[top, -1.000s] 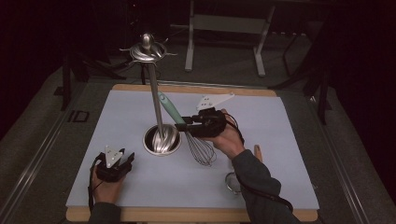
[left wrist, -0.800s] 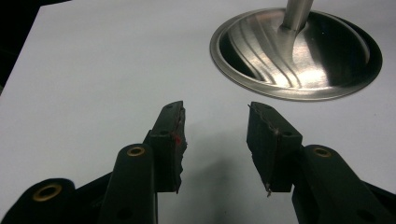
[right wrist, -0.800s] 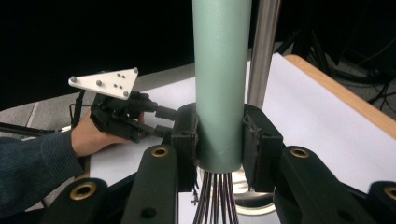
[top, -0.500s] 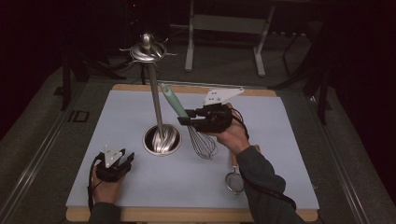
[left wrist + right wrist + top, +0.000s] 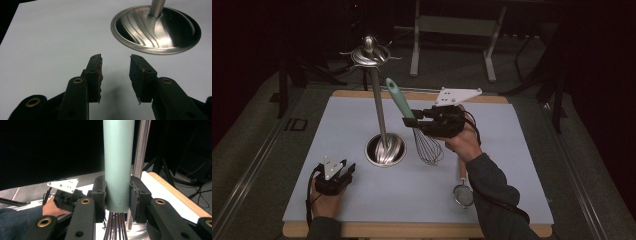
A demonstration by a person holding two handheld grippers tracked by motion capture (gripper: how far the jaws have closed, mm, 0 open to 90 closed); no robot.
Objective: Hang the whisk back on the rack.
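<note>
A whisk with a teal handle (image 5: 398,103) and wire head (image 5: 428,146) hangs above the mat, held nearly upright. My right gripper (image 5: 408,120) is shut on that teal handle (image 5: 118,165) just above the wires, right of the steel pole. A steel utensil stand (image 5: 377,97) rises from a round dished base (image 5: 385,150) to a hooked top (image 5: 369,53). My left gripper (image 5: 343,171) rests on the mat at the front left, open with nothing between its jaws; in the left gripper view my left gripper (image 5: 115,71) points toward the round base (image 5: 156,30).
A small mesh strainer with a wooden handle (image 5: 463,191) lies on the pale blue mat (image 5: 512,145) by the right forearm. The mat covers a wooden table (image 5: 412,230). Dark stands and metal frame legs (image 5: 452,40) are behind the table.
My right gripper has lifted the whisk up and slightly back, tilting the handle more upright beside the pole. The left gripper has stayed put.
</note>
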